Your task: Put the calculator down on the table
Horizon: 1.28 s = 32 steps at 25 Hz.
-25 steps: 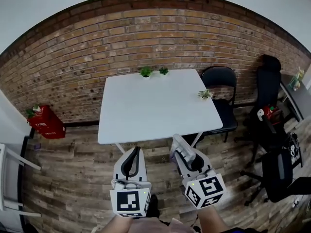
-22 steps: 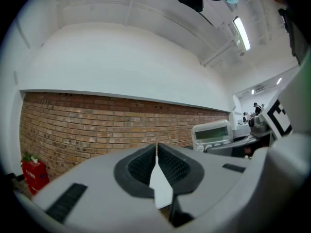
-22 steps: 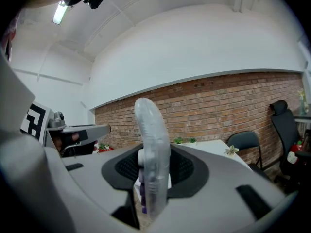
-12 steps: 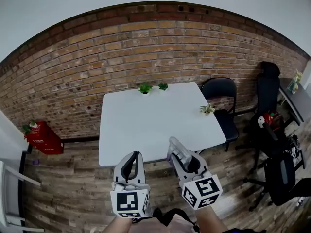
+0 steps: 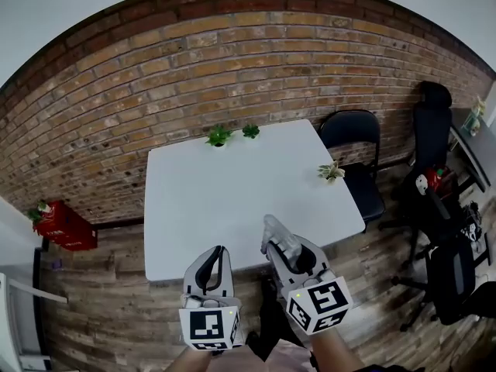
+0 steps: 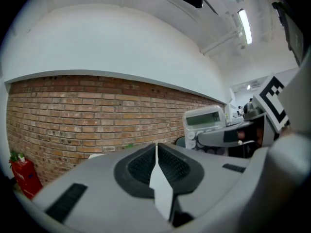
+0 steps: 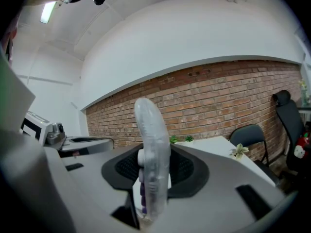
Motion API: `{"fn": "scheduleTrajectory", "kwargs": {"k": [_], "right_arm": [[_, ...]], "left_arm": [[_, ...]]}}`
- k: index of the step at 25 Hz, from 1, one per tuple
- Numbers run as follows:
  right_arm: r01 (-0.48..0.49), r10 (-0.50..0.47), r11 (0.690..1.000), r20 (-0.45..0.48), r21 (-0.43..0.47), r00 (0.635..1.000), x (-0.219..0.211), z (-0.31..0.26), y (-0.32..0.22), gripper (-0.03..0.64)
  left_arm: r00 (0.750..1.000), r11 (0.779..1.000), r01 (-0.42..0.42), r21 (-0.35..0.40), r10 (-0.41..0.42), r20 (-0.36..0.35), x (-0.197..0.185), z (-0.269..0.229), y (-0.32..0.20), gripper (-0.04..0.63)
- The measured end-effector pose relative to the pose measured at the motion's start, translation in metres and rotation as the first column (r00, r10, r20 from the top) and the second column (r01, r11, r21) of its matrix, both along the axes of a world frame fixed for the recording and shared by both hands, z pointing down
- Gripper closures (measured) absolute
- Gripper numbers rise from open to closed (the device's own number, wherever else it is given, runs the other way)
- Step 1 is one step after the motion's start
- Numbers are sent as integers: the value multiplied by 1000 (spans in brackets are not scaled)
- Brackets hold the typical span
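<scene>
The calculator (image 5: 277,241), pale grey with a clear shell, stands on edge between the pads of my right gripper (image 5: 273,237), which is shut on it. It fills the middle of the right gripper view as a narrow upright slab (image 7: 151,154) in that gripper (image 7: 153,152). The left gripper view catches its display and keys (image 6: 206,123) off to the right. My left gripper (image 5: 216,252) is shut with nothing in it, its pads meeting in a thin line (image 6: 156,152). Both gripper tips hang over the near edge of the white table (image 5: 225,200).
Two small potted plants (image 5: 218,136) (image 5: 250,131) stand at the table's far edge by the brick wall, a third plant (image 5: 331,171) at its right edge. Black chairs (image 5: 353,142) (image 5: 432,134) stand to the right. A red crate (image 5: 63,225) sits on the floor at left.
Both grippers have come forward with me toward the table, and their tips now overlap its near edge. The calculator stays gripped in the right one; the left stays shut.
</scene>
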State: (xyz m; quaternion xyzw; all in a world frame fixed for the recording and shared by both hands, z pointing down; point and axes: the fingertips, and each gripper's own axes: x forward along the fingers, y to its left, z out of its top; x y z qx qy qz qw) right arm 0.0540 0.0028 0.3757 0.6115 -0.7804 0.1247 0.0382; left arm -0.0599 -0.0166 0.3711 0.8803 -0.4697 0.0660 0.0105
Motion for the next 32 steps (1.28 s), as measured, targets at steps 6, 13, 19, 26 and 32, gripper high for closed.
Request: {"fn": "scheduleTrajectory", "kwargs": {"k": [6, 13, 19, 26, 32], "right_arm": [[24, -23, 998, 18, -62, 1000, 38, 33, -83, 485], [78, -74, 991, 47, -106, 996, 74, 50, -179, 485], [145, -142, 986, 45, -78, 989, 80, 35, -235, 485], [207, -207, 978, 13, -13, 978, 68, 0, -274, 485], [254, -254, 967, -15, -27, 967, 44, 2, -294, 485]], "left_arm": [[999, 999, 29, -22, -28, 40, 25, 19, -79, 574], [992, 994, 103, -35, -100, 78, 49, 24, -169, 574], [983, 987, 163, 6, -163, 82, 59, 6, -218, 574], [971, 970, 230, 81, -233, 42, 47, -29, -248, 574], [963, 961, 267, 74, -270, 29, 27, -27, -265, 574]]}}
